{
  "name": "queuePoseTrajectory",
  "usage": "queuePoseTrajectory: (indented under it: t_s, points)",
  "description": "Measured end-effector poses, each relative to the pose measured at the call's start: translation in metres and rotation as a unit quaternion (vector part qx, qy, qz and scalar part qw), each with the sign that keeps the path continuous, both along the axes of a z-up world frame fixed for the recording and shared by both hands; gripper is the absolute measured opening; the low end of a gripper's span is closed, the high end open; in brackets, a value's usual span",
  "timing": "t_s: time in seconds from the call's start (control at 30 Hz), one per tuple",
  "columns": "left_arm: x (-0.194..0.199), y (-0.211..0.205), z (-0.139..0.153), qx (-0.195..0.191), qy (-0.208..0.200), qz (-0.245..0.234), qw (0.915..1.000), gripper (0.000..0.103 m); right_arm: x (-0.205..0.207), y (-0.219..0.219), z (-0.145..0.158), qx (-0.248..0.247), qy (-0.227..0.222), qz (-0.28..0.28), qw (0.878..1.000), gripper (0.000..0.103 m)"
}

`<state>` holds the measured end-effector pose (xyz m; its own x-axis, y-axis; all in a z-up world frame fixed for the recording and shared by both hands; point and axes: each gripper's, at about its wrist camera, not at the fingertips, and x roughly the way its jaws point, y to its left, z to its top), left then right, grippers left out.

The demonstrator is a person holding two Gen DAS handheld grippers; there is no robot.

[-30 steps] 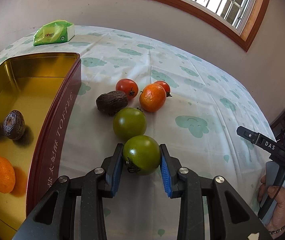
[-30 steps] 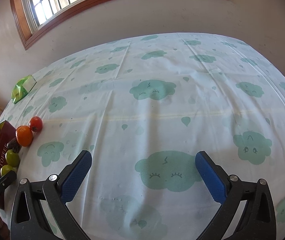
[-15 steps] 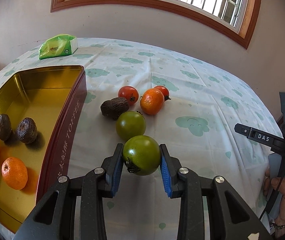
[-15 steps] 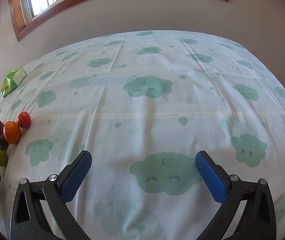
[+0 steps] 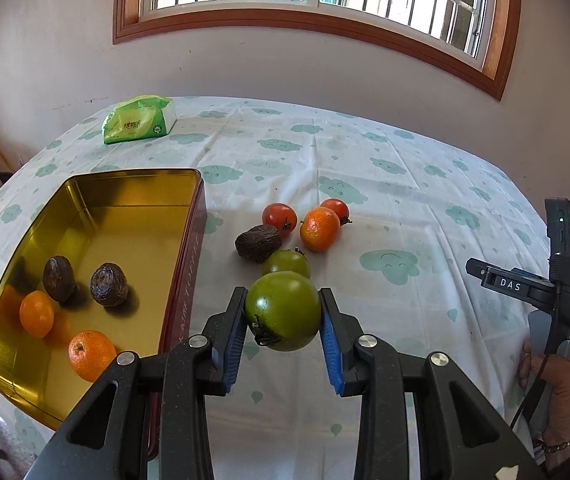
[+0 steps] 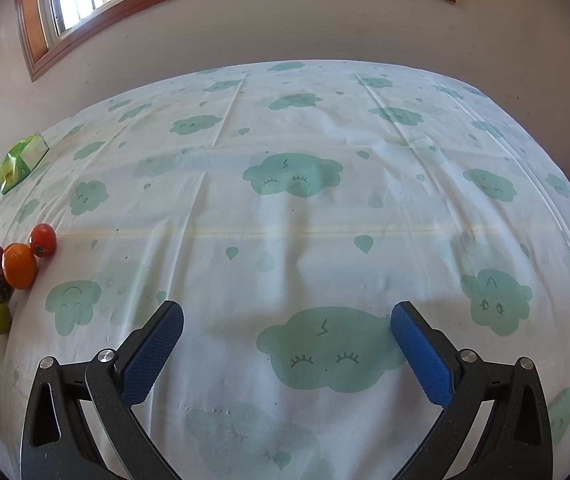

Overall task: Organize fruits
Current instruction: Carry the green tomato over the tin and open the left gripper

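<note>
Green tomato (image 5: 282, 310) sits clamped between left gripper (image 5: 283, 330) pads; right gripper (image 6: 287, 354) gapes wide, empty.

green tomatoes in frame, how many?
2. One green tomato is clamped in the left hand-held gripper; the other green tomato sits on the tablecloth behind it.

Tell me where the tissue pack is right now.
The green tissue pack lies at the far left of the table in the left wrist view, near the wall under the window, beyond the gold tin and apart from it.
</note>
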<state>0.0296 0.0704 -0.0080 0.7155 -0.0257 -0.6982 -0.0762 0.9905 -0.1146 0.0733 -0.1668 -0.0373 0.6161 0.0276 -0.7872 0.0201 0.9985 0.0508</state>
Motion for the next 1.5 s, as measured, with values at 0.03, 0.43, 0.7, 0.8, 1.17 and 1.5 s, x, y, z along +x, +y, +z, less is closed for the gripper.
queuePoseTrajectory:
  t_s: [0.03, 0.43, 0.7, 0.8, 1.17, 1.5]
  points:
    - [0.000, 0.002, 0.003, 0.002, -0.001, 0.001, 1.0000, 0.030, 0.001, 0.000, 0.000, -0.001, 0.000, 0.000, 1.000, 0.103]
    - [-0.001, 0.028, 0.019, 0.024, 0.000, 0.020, 0.9995, 0.031, 0.001, 0.003, -0.001, -0.010, 0.004, -0.001, 1.000, 0.103]
    - [0.004, 0.051, 0.023, 0.057, 0.001, 0.031, 0.9979, 0.031, 0.001, 0.004, -0.002, -0.015, 0.005, -0.002, 1.000, 0.103]
    - [0.008, 0.060, 0.022, 0.074, 0.004, 0.034, 0.9967, 0.031, 0.001, 0.004, -0.002, -0.016, 0.005, -0.002, 1.000, 0.103]
    - [0.027, 0.094, 0.018, 0.142, 0.015, 0.047, 0.9886, 0.031, 0.002, 0.005, -0.002, -0.019, 0.006, -0.002, 1.000, 0.103]
    - [0.051, 0.126, 0.003, 0.177, 0.056, 0.056, 0.9811, 0.031, 0.001, 0.005, -0.003, -0.021, 0.007, -0.003, 1.000, 0.103]
